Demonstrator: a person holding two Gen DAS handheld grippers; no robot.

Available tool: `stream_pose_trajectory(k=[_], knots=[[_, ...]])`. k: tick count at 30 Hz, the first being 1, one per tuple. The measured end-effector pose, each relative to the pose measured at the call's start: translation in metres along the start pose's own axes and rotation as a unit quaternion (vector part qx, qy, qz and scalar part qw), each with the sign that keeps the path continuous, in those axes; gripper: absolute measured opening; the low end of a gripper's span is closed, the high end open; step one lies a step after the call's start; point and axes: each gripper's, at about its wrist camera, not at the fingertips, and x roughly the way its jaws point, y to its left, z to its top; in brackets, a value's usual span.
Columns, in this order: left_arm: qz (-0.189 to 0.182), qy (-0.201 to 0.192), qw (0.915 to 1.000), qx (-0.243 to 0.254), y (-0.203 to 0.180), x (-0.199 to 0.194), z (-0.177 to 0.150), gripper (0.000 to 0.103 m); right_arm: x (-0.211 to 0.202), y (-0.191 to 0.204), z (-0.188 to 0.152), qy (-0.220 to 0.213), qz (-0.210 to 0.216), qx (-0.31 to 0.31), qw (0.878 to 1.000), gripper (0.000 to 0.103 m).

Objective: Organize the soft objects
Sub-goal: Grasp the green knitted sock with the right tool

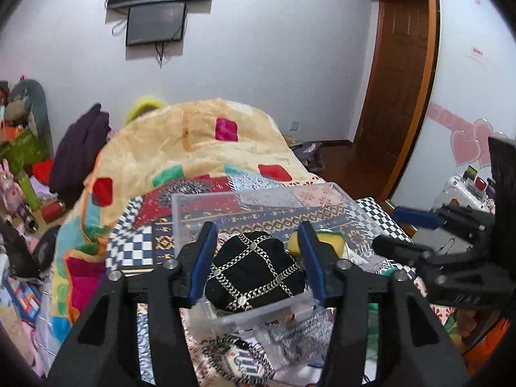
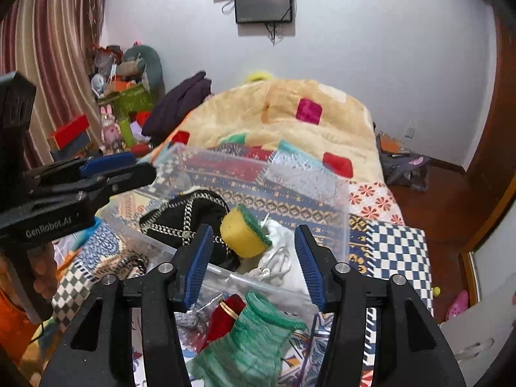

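A clear plastic bin (image 1: 258,196) (image 2: 338,193) stands on the patterned bed. Inside lie a black cap with a gold chain pattern (image 1: 254,271) (image 2: 187,216), a yellow sponge with a green edge (image 1: 332,242) (image 2: 245,230) and a white cloth (image 2: 280,248). My left gripper (image 1: 258,245) is open and empty, hovering over the cap. My right gripper (image 2: 253,251) is open and empty above the bin's near wall. A green mesh bag (image 2: 254,338), a red pouch (image 2: 225,316) and a grey item (image 2: 193,319) lie in front of the bin.
A beige blanket with coloured squares (image 1: 200,148) (image 2: 290,119) is heaped on the far part of the bed. A dark purple garment (image 1: 80,151) lies at its left. Cluttered shelves with toys (image 2: 122,96) stand left; a wooden door (image 1: 400,80) is right.
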Motion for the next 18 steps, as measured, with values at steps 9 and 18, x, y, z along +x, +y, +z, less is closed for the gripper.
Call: stream_pose_trajectory(k=[9,18], knots=[[0.007,-0.014,0.9996,0.025,-0.014,-0.036,-0.018,0.077,-0.032,0.001,-0.009,-0.030,-0.005,0.006,1.000,0.076],[0.028,0.026,0.9992,0.015,-0.004,-0.032,-0.062,0.079,-0.008,0.001,-0.050,0.036,-0.003,0.017,0.999,0.077]])
